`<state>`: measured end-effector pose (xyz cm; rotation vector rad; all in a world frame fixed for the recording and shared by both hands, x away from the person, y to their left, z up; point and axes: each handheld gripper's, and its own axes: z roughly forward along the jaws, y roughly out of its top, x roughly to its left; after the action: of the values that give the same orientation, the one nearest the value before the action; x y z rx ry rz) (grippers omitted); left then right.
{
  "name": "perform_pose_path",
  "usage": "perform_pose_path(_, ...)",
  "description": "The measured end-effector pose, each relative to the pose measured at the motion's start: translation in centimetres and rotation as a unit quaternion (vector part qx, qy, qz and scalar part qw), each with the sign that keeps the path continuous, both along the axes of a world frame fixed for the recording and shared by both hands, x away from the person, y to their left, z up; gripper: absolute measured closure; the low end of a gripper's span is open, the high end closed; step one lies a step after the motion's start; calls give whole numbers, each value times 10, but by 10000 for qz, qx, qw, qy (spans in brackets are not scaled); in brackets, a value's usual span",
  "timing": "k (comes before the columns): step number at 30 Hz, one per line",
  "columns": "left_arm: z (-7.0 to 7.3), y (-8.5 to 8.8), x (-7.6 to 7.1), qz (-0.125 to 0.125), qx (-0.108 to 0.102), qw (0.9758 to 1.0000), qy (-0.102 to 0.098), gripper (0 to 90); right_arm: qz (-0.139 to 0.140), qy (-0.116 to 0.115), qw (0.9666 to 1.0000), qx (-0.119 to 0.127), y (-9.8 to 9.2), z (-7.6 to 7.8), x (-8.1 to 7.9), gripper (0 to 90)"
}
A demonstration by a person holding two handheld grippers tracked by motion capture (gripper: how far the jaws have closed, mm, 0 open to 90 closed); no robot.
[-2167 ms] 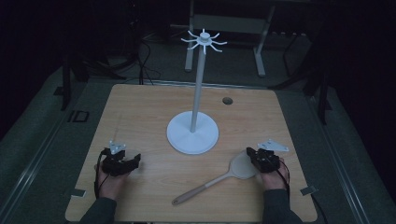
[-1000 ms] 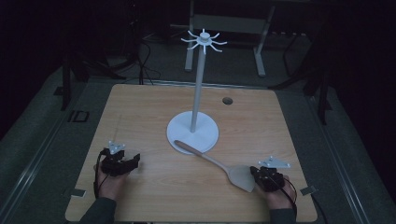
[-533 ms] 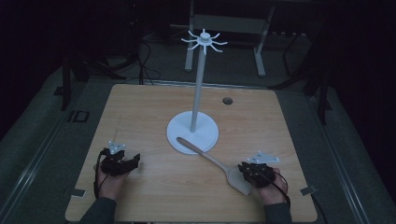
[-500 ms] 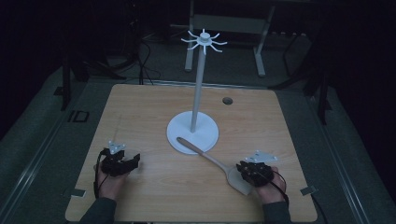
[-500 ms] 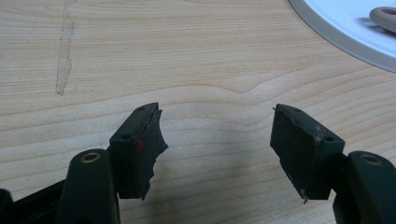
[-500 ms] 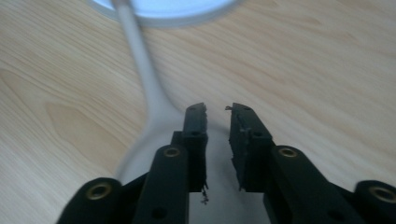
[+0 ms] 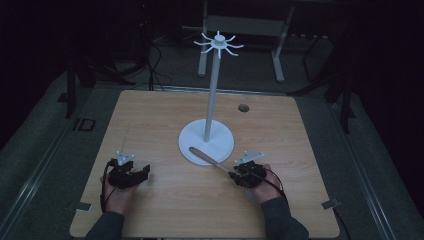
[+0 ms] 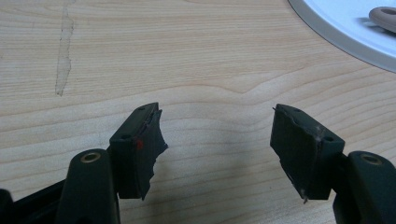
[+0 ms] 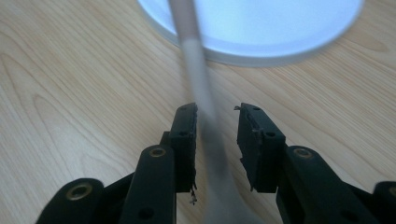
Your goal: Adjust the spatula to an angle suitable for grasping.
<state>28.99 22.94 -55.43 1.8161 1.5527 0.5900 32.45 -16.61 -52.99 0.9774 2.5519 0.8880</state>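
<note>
- The spatula [image 7: 212, 161] lies slantwise near the middle of the desk's [image 7: 150, 120] near half: its handle tip rests on the white round base of the stand [image 7: 206, 141], and the handle runs back toward the near right corner.
- Its blade end is hidden in the high view under the right gripper [image 7: 239, 176] and the hand behind it; only a pale sliver shows beside the hand.
- In the right gripper view the handle [image 9: 198, 79] is blurred, so its surface is hard to make out. It passes between the two black jaws, close against the left one, with a clear gap to the right one.
- The right gripper's jaws stand partly apart and have just been opening; the handle lies between them, and I cannot tell whether the left pad presses on it.
- The left gripper [image 7: 131, 175] rests near the near left corner of the desk, well apart from the spatula. In the left gripper view its jaws [image 8: 217, 140] gape wide over bare wood, with nothing between them.
- That view cuts off the stand's base at the top right corner, where only the handle's rounded tip [image 8: 384, 15] shows.
- The stand's pole rises to a ring of short hooks [image 7: 218, 43], dim against the dark room.
- A small round hole [image 7: 243, 107] sits toward the far right of the desk.
</note>
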Motion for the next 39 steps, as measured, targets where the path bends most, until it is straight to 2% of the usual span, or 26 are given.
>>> perform_pose_path(4, 0, 0, 0, -1, -9, 10000, 1, 340, 149, 119, 9997, -118, 10, -7, 7, 662)
perform_pose_path(6, 0, 1, 0, 1, -10, 10000, 4, 340, 214, 143, 9994, -230, 13, -10, 8, 691)
perform_pose_path(8, 0, 1, 0, -1, -14, 10000, 3, 341, 188, 130, 9991, -345, 12, -11, 8, 731)
perform_pose_path(10, 0, 1, 0, 2, -16, 10000, 1, 340, 199, 143, 9991, -336, 10, -10, 8, 736)
perform_pose_path(14, 0, 1, 0, 2, -10, 10000, -2, 340, 248, 74, 9990, -374, 0, -7, 3, 757)
perform_pose_path(21, 0, 0, 0, 3, 4, 10000, 3, 340, 178, 40, 9993, -319, -18, -6, -5, 774)
perform_pose_path(23, 0, 1, 0, 11, -10, 10000, 9, 340, 163, 22, 9992, -355, -30, -6, -10, 778)
perform_pose_path(29, 0, 0, 0, 15, -3, 10000, 0, 340, 53, 86, 9992, -390, -51, -4, -20, 778)
perform_pose_path(31, 0, 0, 0, 12, 5, 10000, 6, 341, -62, 153, 9990, -418, -56, -3, -21, 778)
perform_pose_path(36, 0, -1, 0, 1, 17, 10000, 10, 340, -111, 183, 9978, -621, -52, 2, -17, 750)
perform_pose_path(39, 0, 0, 0, -2, 20, 10000, 12, 340, -119, 102, 9986, -505, -46, 10, -11, 733)
